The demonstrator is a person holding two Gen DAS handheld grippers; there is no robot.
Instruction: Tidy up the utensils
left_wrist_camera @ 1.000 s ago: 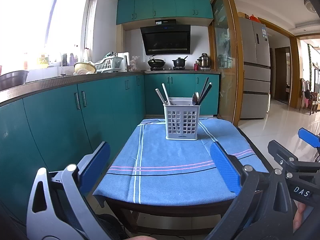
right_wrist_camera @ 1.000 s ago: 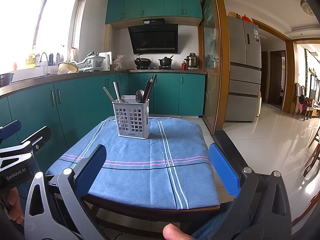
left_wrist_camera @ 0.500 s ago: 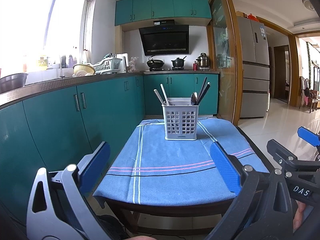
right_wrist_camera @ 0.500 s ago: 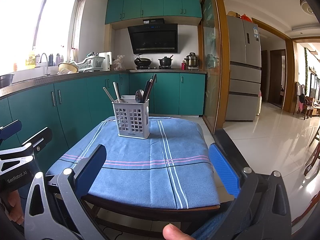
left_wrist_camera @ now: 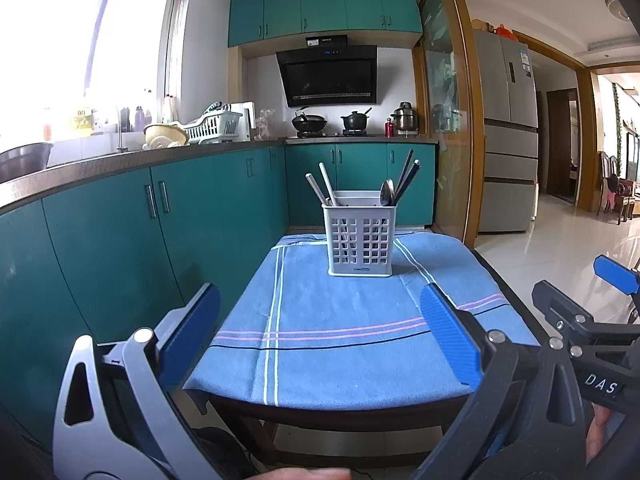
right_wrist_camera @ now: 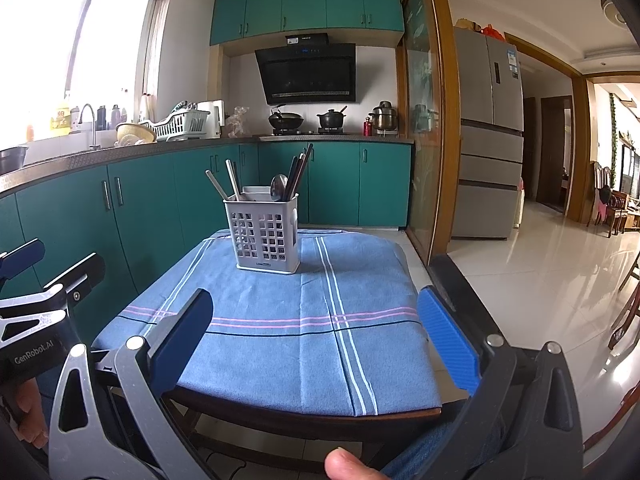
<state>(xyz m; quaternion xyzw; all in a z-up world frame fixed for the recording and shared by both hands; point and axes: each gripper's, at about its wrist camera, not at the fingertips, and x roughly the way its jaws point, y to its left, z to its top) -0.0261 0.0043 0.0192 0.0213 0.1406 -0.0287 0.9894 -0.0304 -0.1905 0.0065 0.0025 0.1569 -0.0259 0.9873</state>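
A white slotted utensil holder (left_wrist_camera: 359, 240) stands upright near the far end of a small table covered with a blue striped cloth (left_wrist_camera: 340, 320). It holds white chopsticks, a metal spoon (left_wrist_camera: 386, 192) and dark chopsticks (left_wrist_camera: 408, 176). It also shows in the right wrist view (right_wrist_camera: 265, 236). My left gripper (left_wrist_camera: 320, 332) is open and empty, short of the table's near edge. My right gripper (right_wrist_camera: 316, 336) is open and empty, over the near edge. Each gripper shows at the side of the other's view.
Teal kitchen cabinets (left_wrist_camera: 160, 216) under a counter run along the left of the table. A stove with pots (left_wrist_camera: 332, 122) is at the back. A glass sliding door (left_wrist_camera: 444, 120) and a fridge (left_wrist_camera: 508, 132) stand to the right, with tiled floor (right_wrist_camera: 540, 280) beyond.
Both views have shifted only slightly; the holder sits a touch left in the left wrist view. Both grippers stay open and empty.
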